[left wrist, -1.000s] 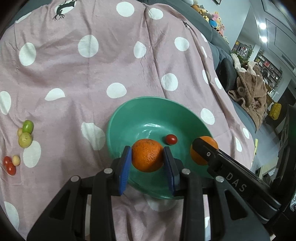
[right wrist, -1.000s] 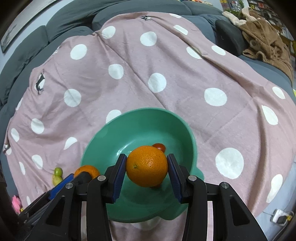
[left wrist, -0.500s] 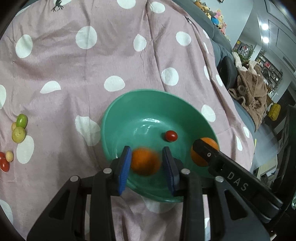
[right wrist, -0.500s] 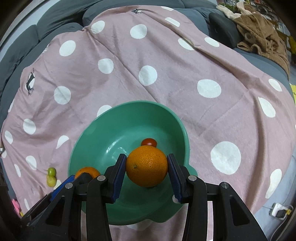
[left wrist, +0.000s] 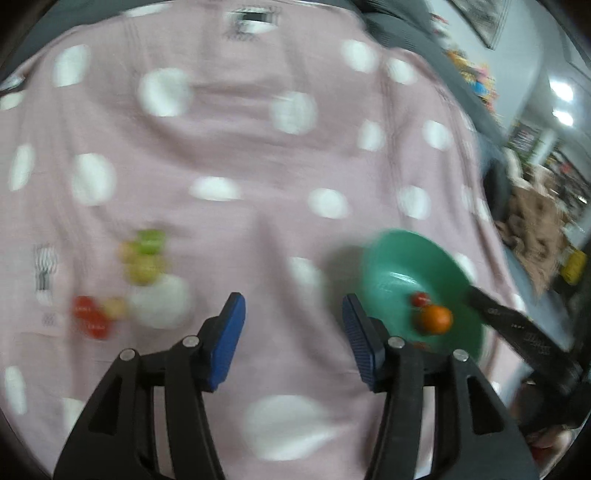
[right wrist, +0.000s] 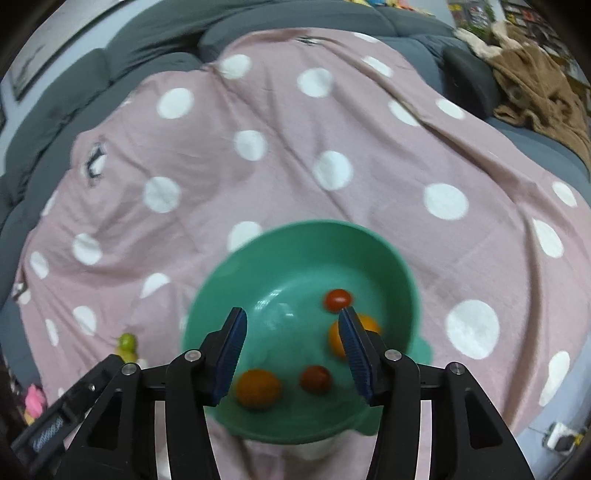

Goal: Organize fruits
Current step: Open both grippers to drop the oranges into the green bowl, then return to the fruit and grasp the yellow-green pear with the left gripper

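The green bowl [right wrist: 295,229] holds two oranges [right wrist: 257,387] [right wrist: 333,341] and two cherry tomatoes [right wrist: 338,299] [right wrist: 315,378]. My right gripper [right wrist: 291,325] hangs over the bowl, its jaws opening with nothing between them. One orange shows partly behind its right finger. The left wrist view is blurred. There my left gripper [left wrist: 293,314] is over bare cloth to the left of the bowl [left wrist: 399,254], jaws opening and empty. Small green and yellow fruits [left wrist: 146,254] and red tomatoes [left wrist: 90,317] lie on the cloth ahead and to its left.
A pink cloth with white dots [right wrist: 332,147] covers a grey sofa [right wrist: 147,33]. A brown blanket [right wrist: 535,85] is heaped at the far right. One finger of the right gripper reaches over the bowl's right rim in the left wrist view.
Both grippers have let go of their oranges, which now lie in the bowl. My left gripper has swung left, away from the bowl and toward the small fruits. The right gripper has barely moved.
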`<action>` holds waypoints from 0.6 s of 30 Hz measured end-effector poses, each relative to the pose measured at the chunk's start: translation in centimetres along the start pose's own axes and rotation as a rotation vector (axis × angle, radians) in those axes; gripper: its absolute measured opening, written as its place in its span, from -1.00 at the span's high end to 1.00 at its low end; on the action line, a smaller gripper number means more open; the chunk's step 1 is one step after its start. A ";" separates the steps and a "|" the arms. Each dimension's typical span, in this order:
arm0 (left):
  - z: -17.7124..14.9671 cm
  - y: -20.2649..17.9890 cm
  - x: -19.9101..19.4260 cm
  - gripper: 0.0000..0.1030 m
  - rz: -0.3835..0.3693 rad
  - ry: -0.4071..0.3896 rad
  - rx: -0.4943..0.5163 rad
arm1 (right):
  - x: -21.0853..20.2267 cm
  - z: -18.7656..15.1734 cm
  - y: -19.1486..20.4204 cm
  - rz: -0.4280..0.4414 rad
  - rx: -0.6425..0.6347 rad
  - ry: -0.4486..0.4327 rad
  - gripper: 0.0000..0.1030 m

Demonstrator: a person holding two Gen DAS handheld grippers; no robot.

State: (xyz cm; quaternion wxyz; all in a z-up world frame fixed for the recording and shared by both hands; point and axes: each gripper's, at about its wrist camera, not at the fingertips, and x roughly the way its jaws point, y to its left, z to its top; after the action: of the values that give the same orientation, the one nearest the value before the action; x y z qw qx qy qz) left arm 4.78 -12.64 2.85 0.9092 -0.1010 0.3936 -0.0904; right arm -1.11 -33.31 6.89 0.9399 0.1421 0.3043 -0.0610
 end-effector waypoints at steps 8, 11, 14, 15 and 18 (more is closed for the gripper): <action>1.1 11.2 1.2 -0.05 0.103 0.025 -0.192 | 1.7 -1.5 5.7 0.152 -0.098 0.059 -0.02; 1.2 12.9 3.1 -0.05 0.066 0.045 -0.244 | 3.1 -2.5 8.2 0.188 -0.140 0.100 -0.02; 1.8 13.7 6.4 -0.02 0.068 0.118 -0.257 | 4.0 -3.3 9.9 0.214 -0.150 0.124 -0.02; 1.9 13.9 7.1 -0.02 0.078 0.127 -0.252 | 4.2 -3.6 10.3 0.224 -0.152 0.126 -0.02; 2.4 13.6 8.8 -0.02 0.095 0.122 -0.238 | 4.7 -4.1 11.4 0.243 -0.198 0.138 -0.02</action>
State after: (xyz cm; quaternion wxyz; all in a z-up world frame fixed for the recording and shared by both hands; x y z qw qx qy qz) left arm 13.59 -1.43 -5.18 0.8684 -0.1835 0.4606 -0.0061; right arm 2.74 -21.37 3.55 0.9266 0.0885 0.3534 0.0930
